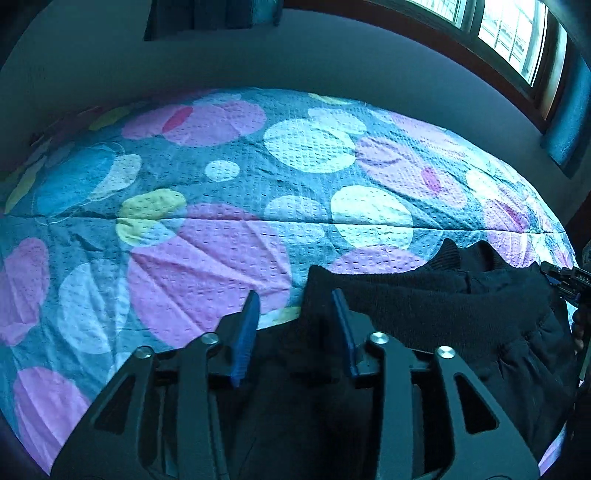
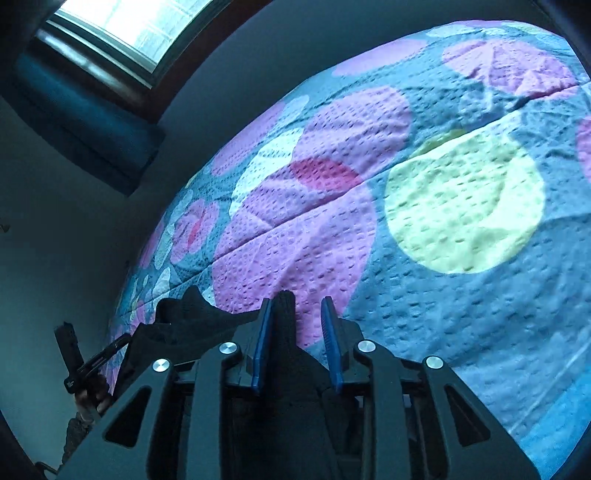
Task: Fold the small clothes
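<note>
A small black knit garment (image 1: 424,306) lies on the bed at the lower right of the left wrist view, its ribbed edge stretched toward the right. My left gripper (image 1: 295,314) is open, its blue fingers (image 1: 247,325) standing on either side of the garment's left corner. In the right wrist view my right gripper (image 2: 295,317) is open, with a black corner of the garment (image 2: 284,332) between the blue fingers (image 2: 264,332). The rest of the garment (image 2: 184,325) runs left toward the other gripper (image 2: 85,358).
The bed carries a blue cover with large pink, white and yellow circles (image 1: 221,184), which also shows in the right wrist view (image 2: 461,203). A grey wall (image 1: 295,55) and a window (image 1: 509,33) lie beyond the bed. A fold line crosses the cover.
</note>
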Available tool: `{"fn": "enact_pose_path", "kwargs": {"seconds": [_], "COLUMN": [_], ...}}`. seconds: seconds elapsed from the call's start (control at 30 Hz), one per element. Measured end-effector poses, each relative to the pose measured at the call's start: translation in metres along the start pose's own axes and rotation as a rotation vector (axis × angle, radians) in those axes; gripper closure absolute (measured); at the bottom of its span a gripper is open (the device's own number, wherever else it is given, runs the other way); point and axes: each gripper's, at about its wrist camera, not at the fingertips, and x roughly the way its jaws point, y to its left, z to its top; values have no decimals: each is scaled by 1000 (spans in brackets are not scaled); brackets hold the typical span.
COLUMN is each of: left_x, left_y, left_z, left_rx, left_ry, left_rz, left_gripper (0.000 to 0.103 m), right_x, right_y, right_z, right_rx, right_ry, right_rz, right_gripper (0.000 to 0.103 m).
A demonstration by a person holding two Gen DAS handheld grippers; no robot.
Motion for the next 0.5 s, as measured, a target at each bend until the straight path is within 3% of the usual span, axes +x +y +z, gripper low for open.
{"fn": "enact_pose_path", "kwargs": {"seconds": [0.03,0.13,0.2,0.3,0.43,0.5], "left_x": [-10,-41,-55,-71,-82,-86], "left_y": [5,26,41,60,78,84], "left_z": [-5,-25,-41,-67,-98,-110], "left_rx": [-12,-78,-138,-215,-273,-294], "left_ry": [-15,-32,-32,-18,0,7], "left_rz": [0,-46,-81,-120,-121,-129], "left_gripper": [47,40,35,35,31,31], "right_x": [-10,-33,-41,-32,9,34], "right_y": [0,12,33,81,130,144], "right_z": [0,-5,-14,-34,-58,-67], "right_rx": [15,40,28,-24,-48,-55], "right_ry": [-25,-60,-50,17,168,215], "right_rz": [-19,-12,39,126,237,211], "right_gripper": [75,75,65,49,48,48]}}
